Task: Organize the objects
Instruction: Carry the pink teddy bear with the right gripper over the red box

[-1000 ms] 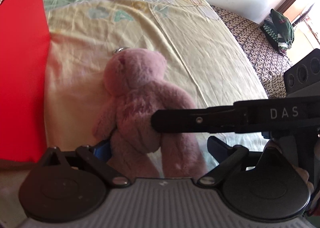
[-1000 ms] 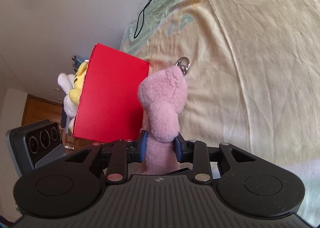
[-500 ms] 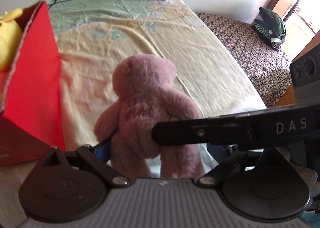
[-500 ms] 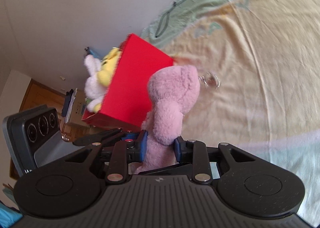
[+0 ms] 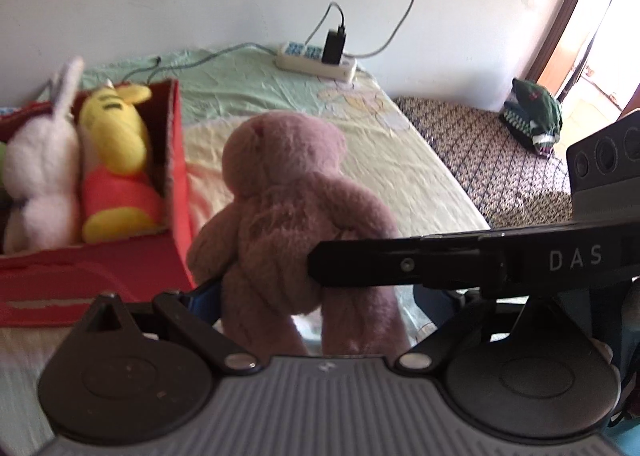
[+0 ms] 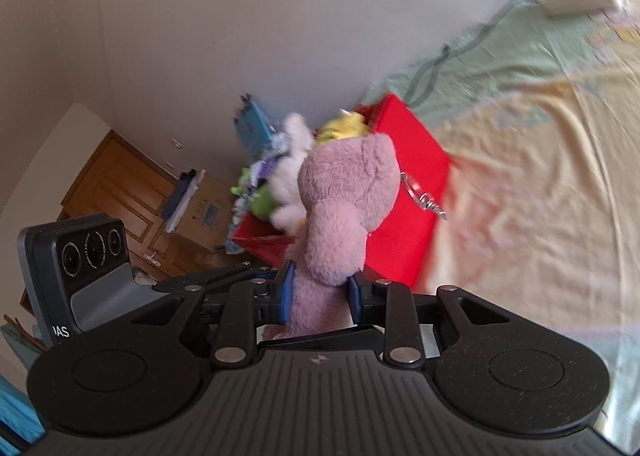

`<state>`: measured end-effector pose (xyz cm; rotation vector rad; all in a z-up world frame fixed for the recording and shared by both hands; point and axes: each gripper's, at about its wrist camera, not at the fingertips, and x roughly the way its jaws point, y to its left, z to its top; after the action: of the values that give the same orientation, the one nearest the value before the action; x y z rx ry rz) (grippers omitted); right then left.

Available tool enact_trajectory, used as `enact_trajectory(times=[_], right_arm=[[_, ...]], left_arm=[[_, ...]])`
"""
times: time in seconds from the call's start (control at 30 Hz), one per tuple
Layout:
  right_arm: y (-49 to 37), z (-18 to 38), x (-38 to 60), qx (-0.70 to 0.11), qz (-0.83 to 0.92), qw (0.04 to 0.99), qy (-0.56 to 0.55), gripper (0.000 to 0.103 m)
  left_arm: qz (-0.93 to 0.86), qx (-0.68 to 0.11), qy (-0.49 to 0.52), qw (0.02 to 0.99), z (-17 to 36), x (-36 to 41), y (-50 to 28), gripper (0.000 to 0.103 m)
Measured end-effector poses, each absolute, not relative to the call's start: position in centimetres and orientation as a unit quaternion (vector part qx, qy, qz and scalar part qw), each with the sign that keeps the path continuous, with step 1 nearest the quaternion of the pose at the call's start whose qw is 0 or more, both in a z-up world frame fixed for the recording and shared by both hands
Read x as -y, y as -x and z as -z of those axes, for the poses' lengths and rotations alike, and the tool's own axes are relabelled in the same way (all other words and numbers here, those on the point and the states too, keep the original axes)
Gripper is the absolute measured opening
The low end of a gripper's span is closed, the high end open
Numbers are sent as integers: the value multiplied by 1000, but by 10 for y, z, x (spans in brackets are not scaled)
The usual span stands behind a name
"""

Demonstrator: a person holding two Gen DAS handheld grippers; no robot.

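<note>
Pink plush bear is pinched at its waist in your right tongs and flanked by your left tongs, raised beside the red box, where the yellow and white plushies already lie; lowering it in remains.
</note>
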<state>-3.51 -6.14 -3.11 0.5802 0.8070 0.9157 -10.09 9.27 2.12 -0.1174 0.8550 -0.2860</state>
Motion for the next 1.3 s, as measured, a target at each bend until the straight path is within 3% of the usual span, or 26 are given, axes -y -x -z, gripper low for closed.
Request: enact_trajectory(times=[0.73,1.3], right_arm=[[25,-25,-115,-254,-445,812,-279,29],[-21,21,-197,-317,-318,869,-209,29]], left_arm=[[142,-294,13,945,-92,-278,133,94],[137,-373,23,917,-18,-349,60,93]])
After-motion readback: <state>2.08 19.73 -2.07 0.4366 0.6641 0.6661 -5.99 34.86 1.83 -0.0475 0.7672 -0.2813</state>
